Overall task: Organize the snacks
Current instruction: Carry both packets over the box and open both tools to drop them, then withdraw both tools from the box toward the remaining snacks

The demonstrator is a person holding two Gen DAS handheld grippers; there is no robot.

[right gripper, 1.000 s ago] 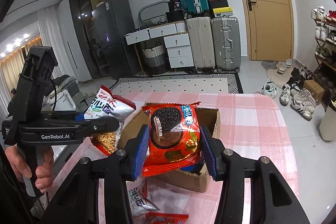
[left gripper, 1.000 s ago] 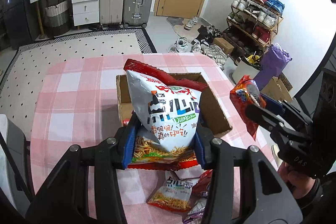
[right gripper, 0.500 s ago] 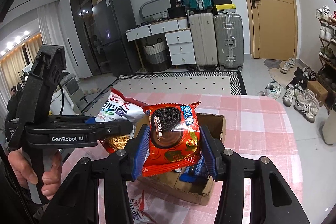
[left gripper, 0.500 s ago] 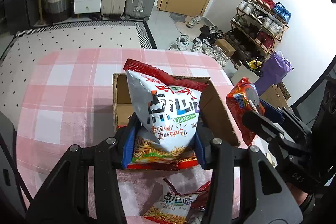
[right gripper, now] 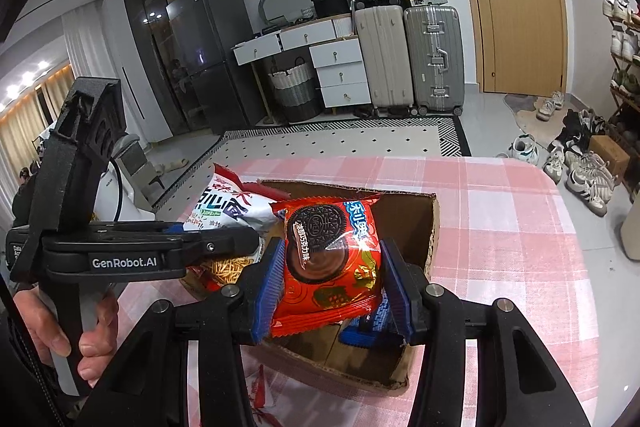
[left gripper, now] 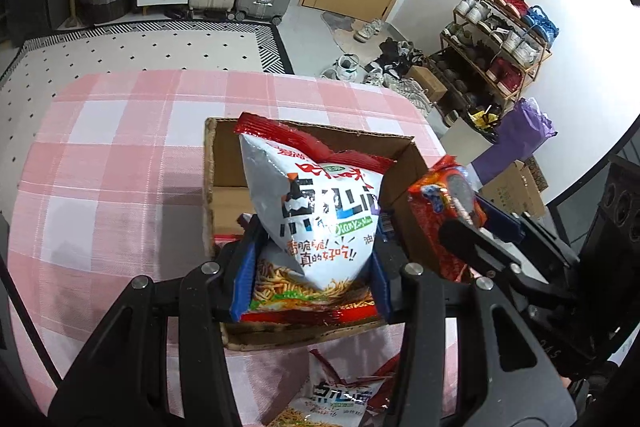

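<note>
My left gripper is shut on a white and red noodle-snack bag and holds it over the open cardboard box on the pink checked table. My right gripper is shut on a red Oreo packet and holds it above the same box. The noodle-snack bag and left gripper show at the left in the right wrist view. The Oreo packet shows at the box's right wall in the left wrist view. A blue packet lies inside the box.
Another noodle-snack bag lies on the table in front of the box. The pink checked table stretches left and beyond the box. Suitcases, drawers and a shoe rack stand beyond the table.
Both grippers have moved forward with their packets, from in front of the box to over its opening. The box now lies closer beneath them.
</note>
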